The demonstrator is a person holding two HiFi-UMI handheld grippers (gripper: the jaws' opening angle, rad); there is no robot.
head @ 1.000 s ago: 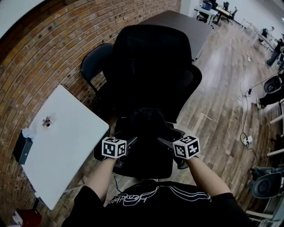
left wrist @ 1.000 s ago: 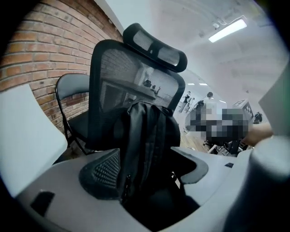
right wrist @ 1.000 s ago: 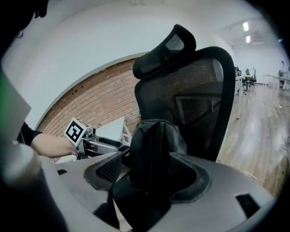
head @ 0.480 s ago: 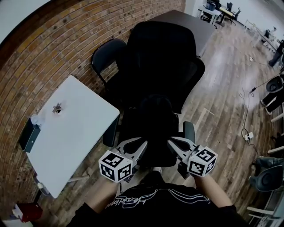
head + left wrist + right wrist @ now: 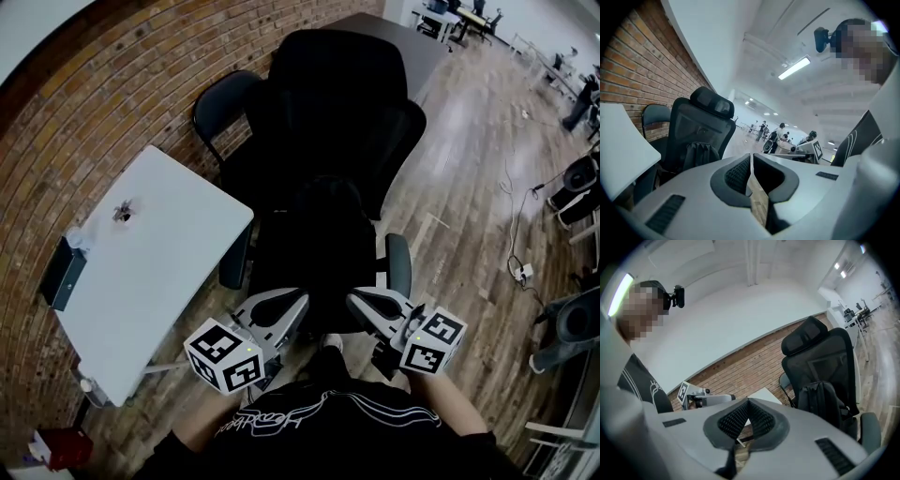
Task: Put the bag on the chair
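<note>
White table [image 5: 159,272] beside brick wall [image 5: 84,122], wooden floor [image 5: 469,159]

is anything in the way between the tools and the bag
Nothing visible does. The bag sits on the chair; the left tool and right tool, both shut and empty, face it across open air.

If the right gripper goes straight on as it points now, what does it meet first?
Probably the white table, seen just beyond the shut tips of the right gripper; the bag sits to the right.
</note>
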